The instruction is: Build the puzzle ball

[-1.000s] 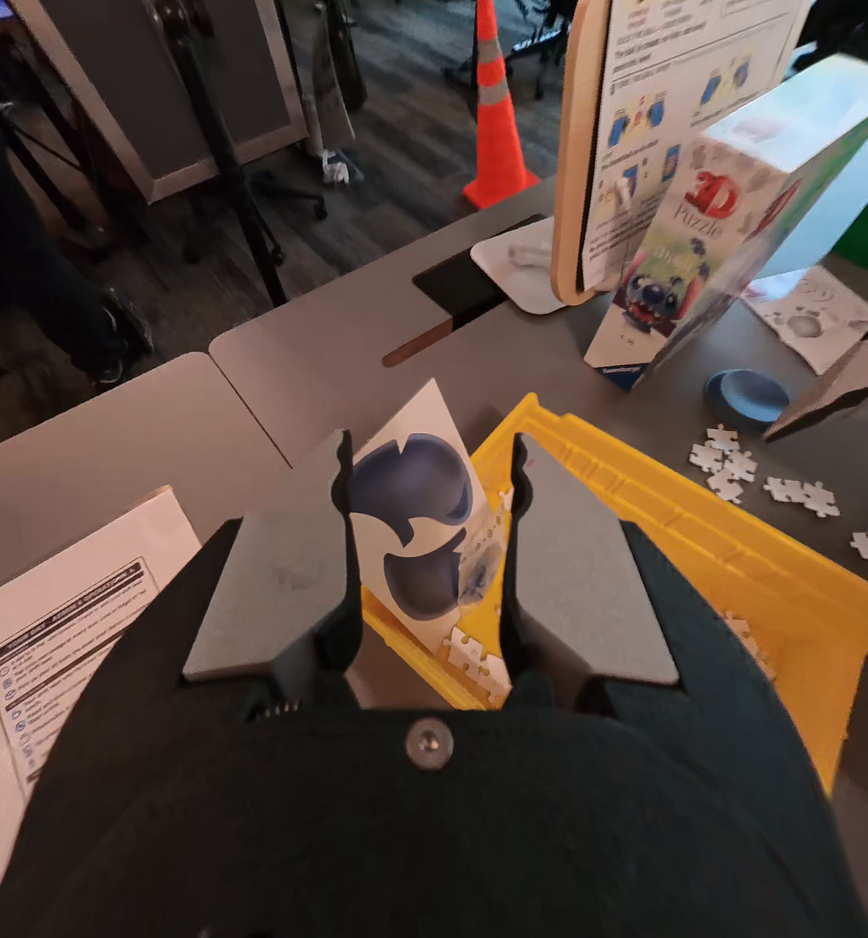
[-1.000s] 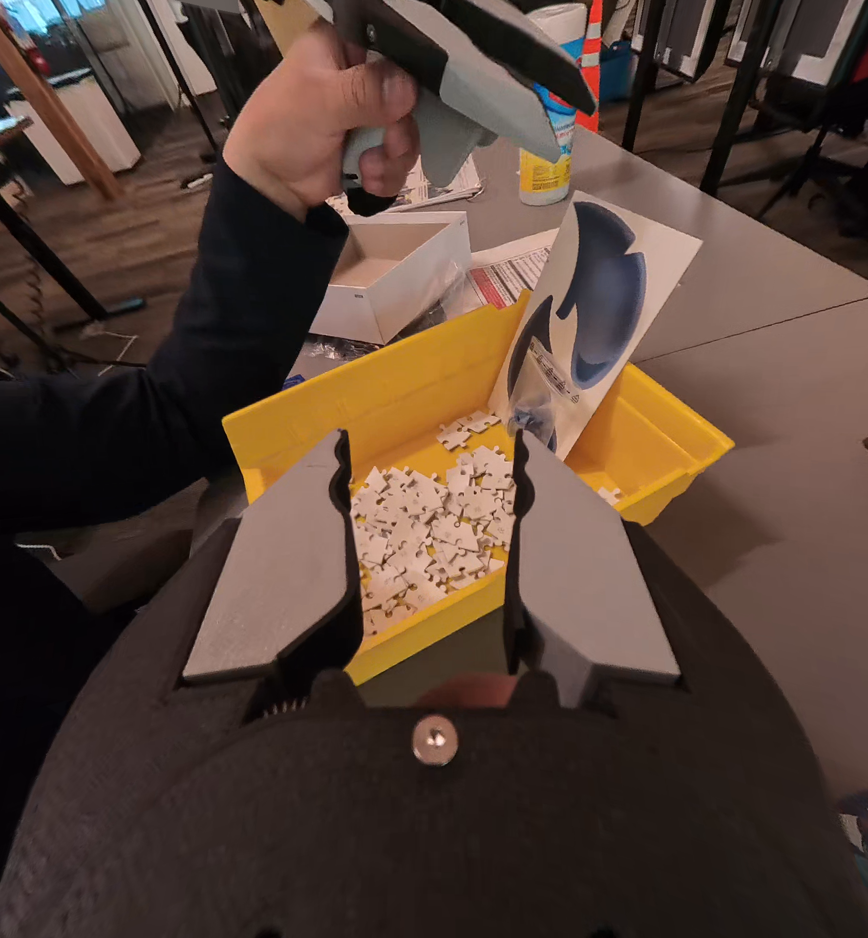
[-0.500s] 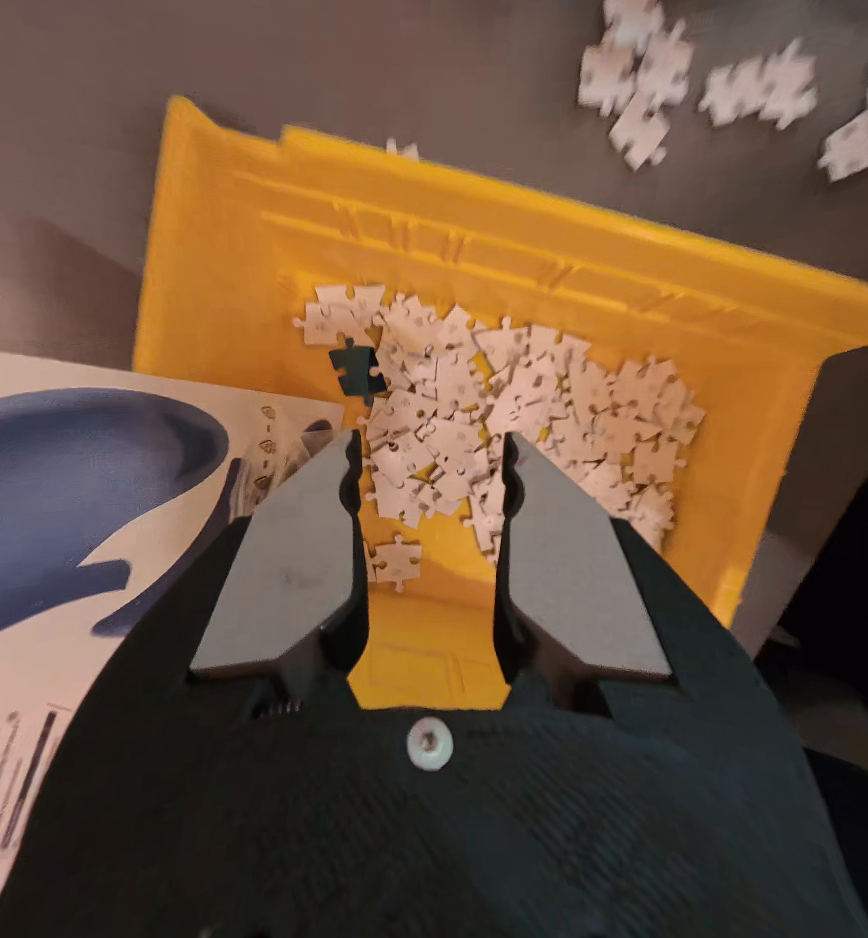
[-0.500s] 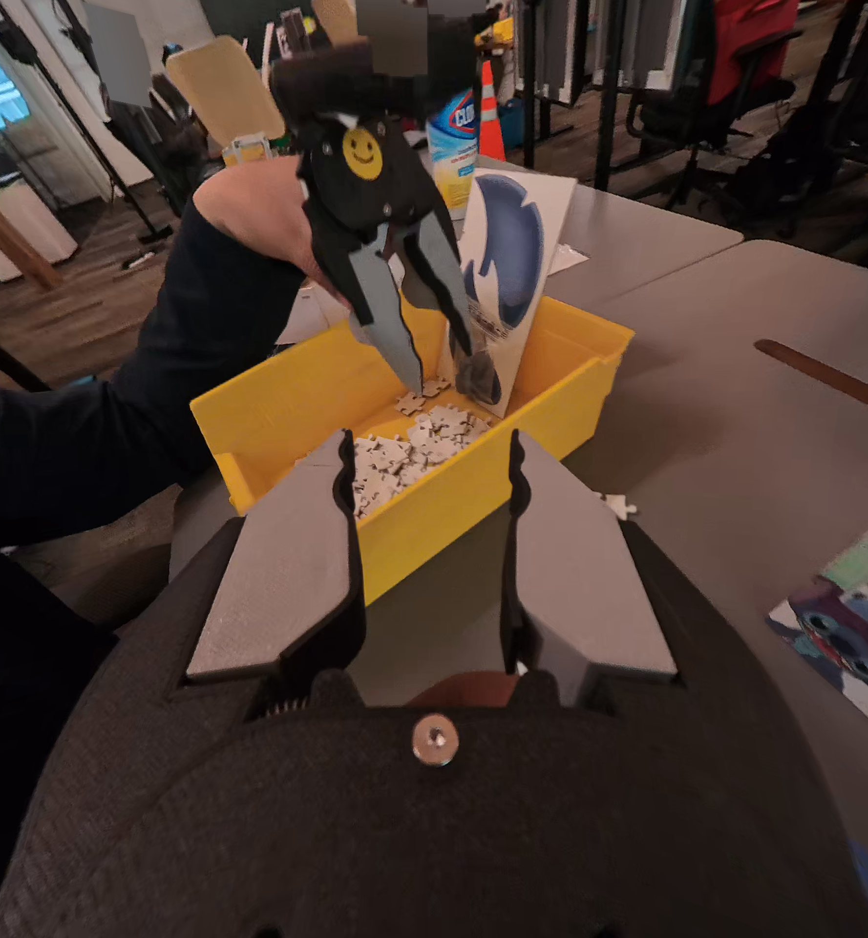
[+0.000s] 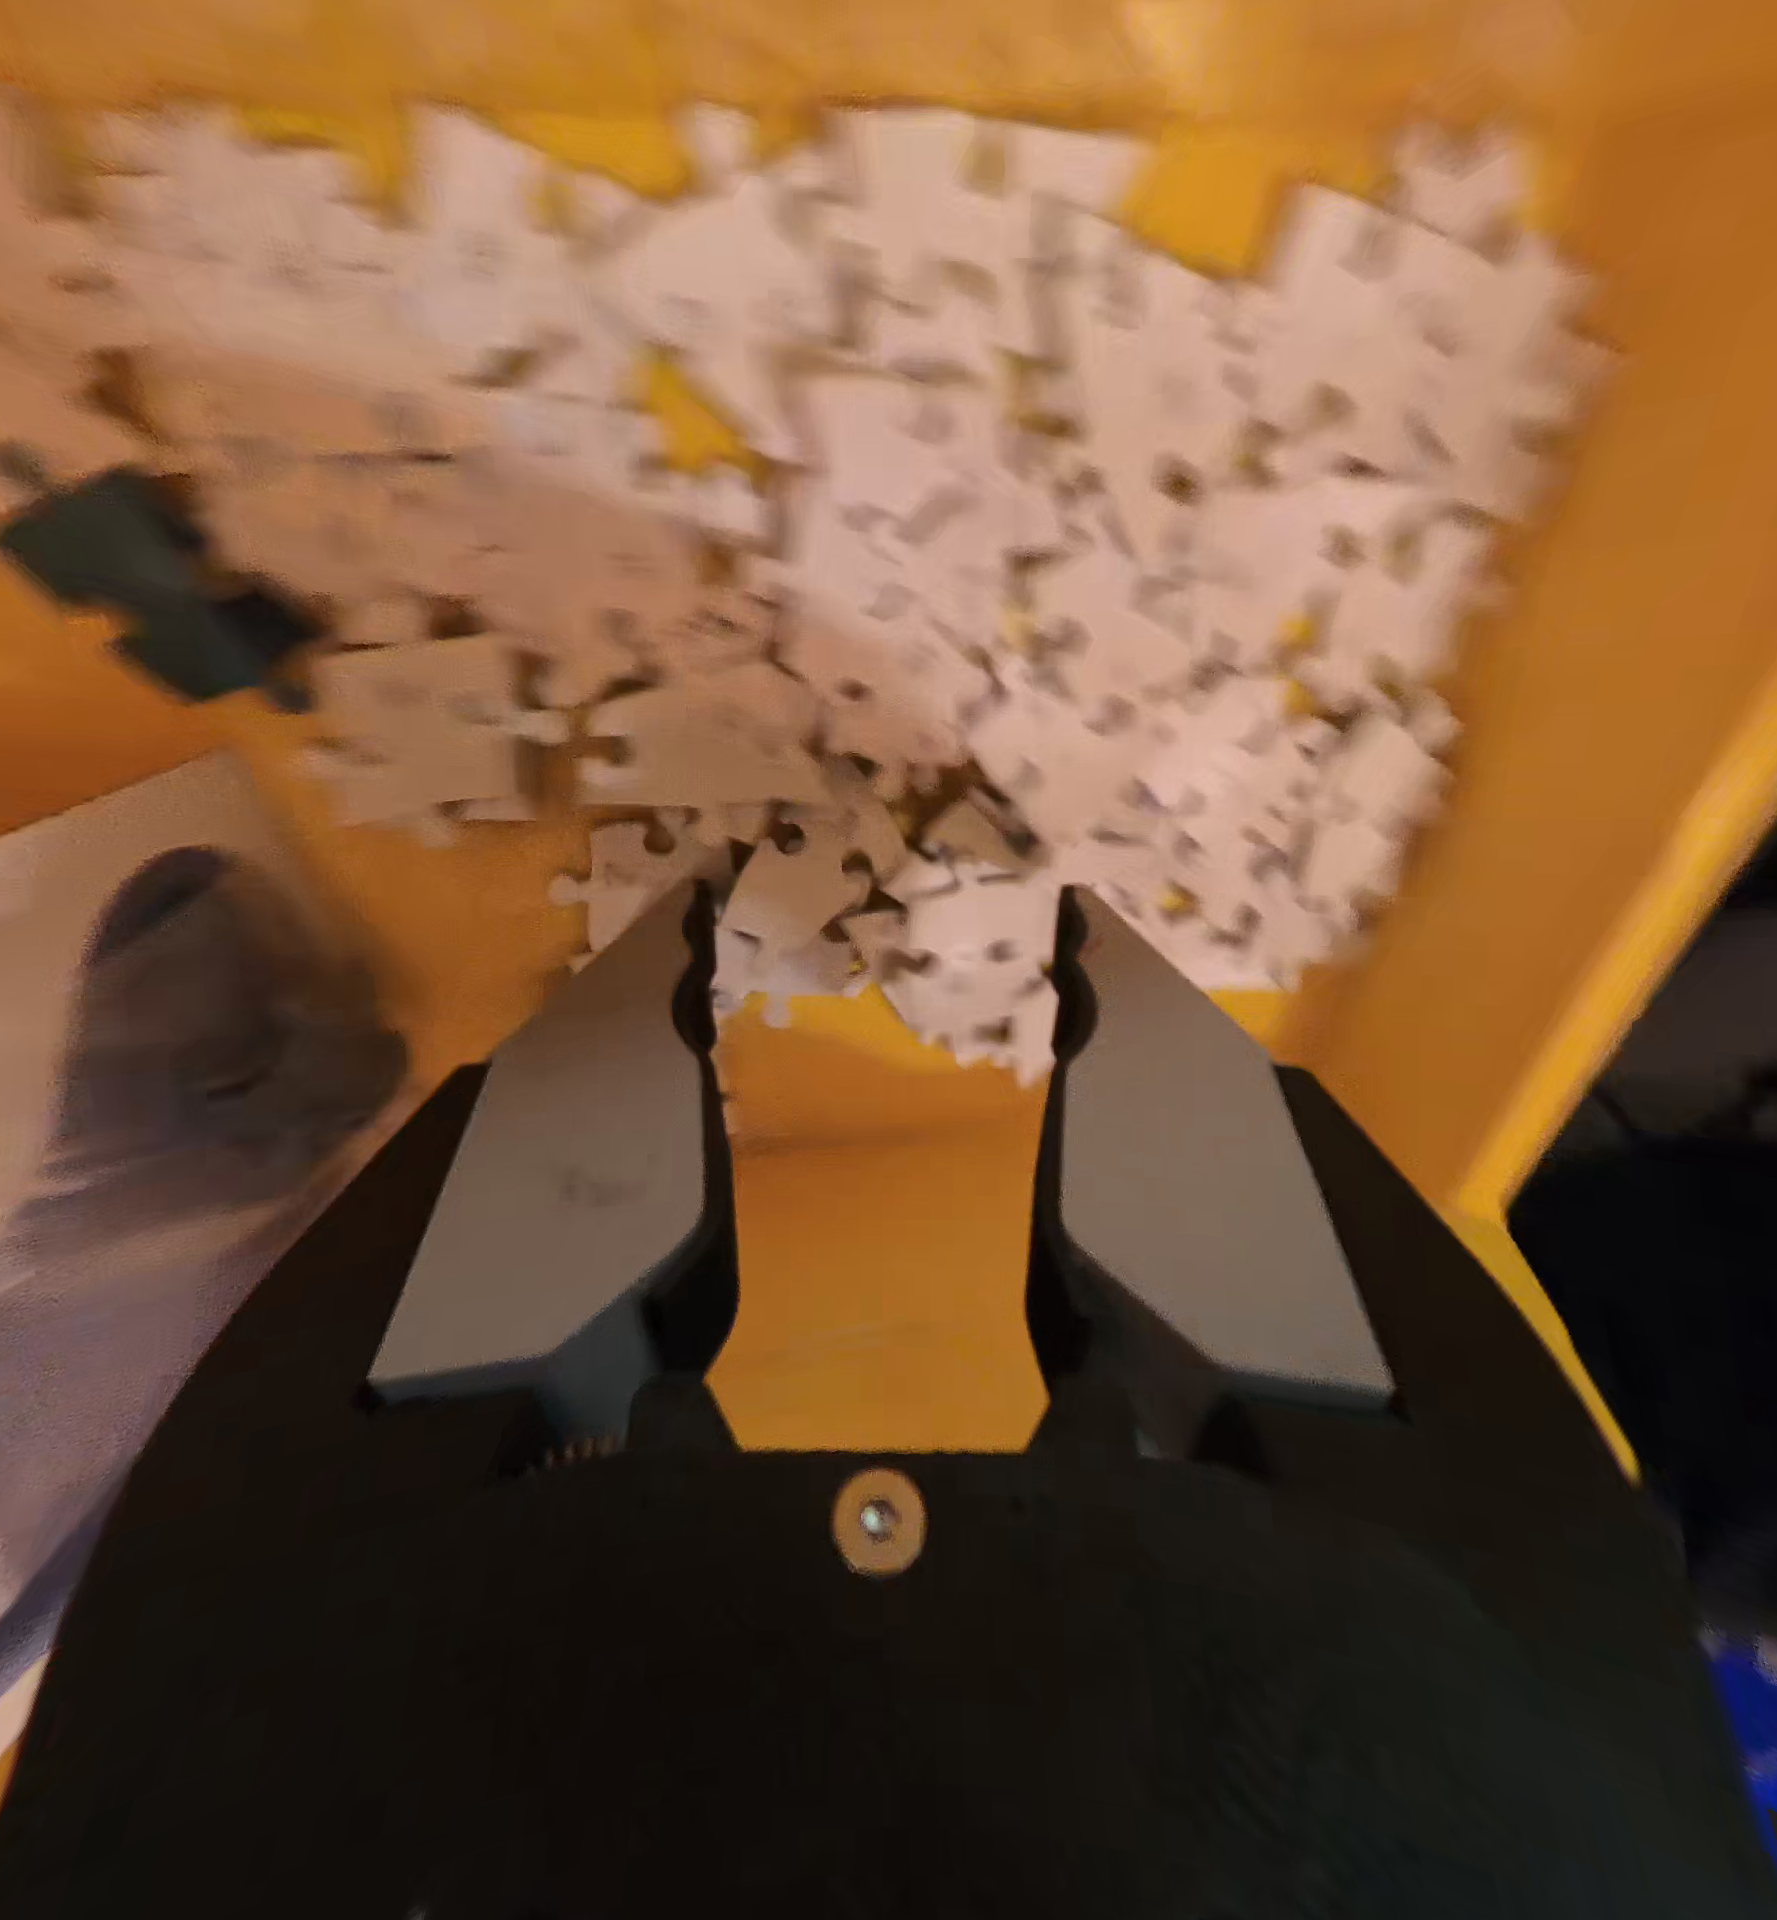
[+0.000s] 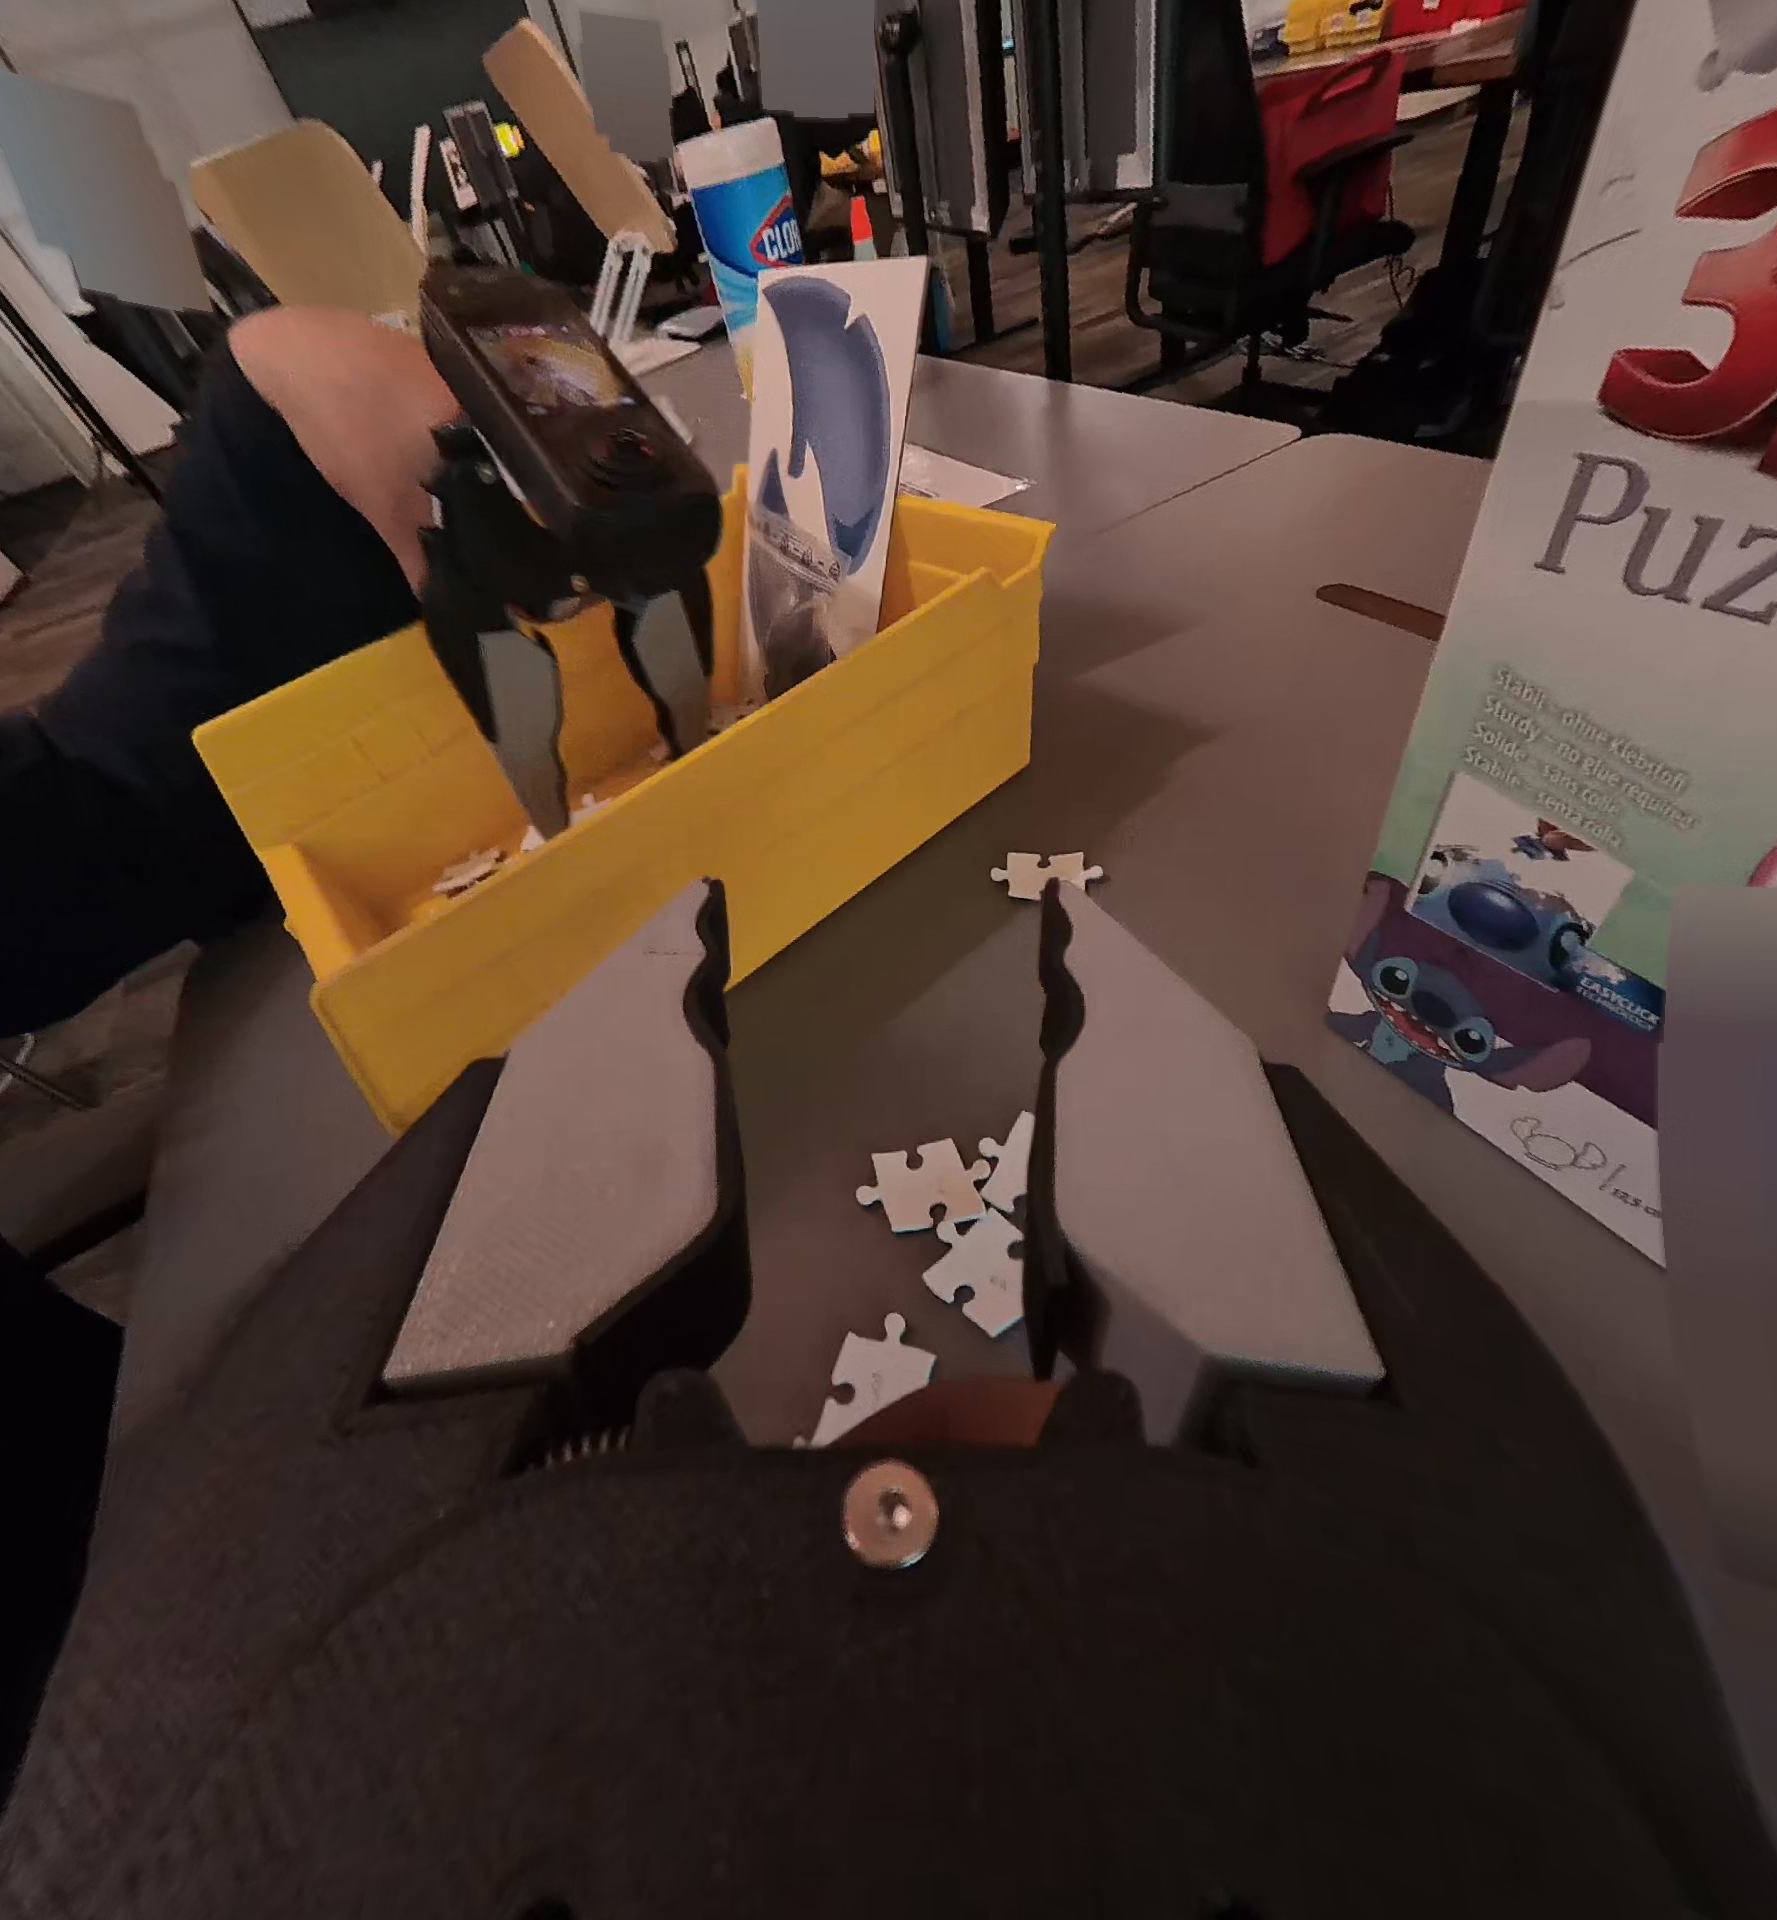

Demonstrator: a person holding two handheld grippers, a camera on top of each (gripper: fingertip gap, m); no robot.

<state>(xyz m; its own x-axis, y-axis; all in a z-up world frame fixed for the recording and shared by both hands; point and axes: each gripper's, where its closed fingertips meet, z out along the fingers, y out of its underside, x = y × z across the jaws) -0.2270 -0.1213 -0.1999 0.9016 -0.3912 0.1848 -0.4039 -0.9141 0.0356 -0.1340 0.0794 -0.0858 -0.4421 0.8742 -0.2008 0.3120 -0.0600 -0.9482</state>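
My left gripper (image 5: 879,904) is open and empty, its tips down inside the yellow bin (image 5: 1684,582) just above a heap of white puzzle pieces (image 5: 967,499). The view is blurred. One dark piece (image 5: 151,592) lies at the heap's left. In the right wrist view the left gripper (image 6: 603,769) reaches into the bin (image 6: 718,831). My right gripper (image 6: 879,904) is open and empty above the grey table, over a few loose white pieces (image 6: 951,1226). A joined pair of pieces (image 6: 1045,871) lies near its right fingertip.
A white card with blue ball-shell shapes (image 6: 830,447) stands in the bin's far end and shows blurred in the left wrist view (image 5: 136,1122). The puzzle box (image 6: 1611,727) stands upright at the right. A wipes canister (image 6: 749,229) stands behind the bin.
My left gripper has dropped from above the table down into the bin, close to the pieces. My right gripper has swung right and lower, away from the bin, over the loose pieces.
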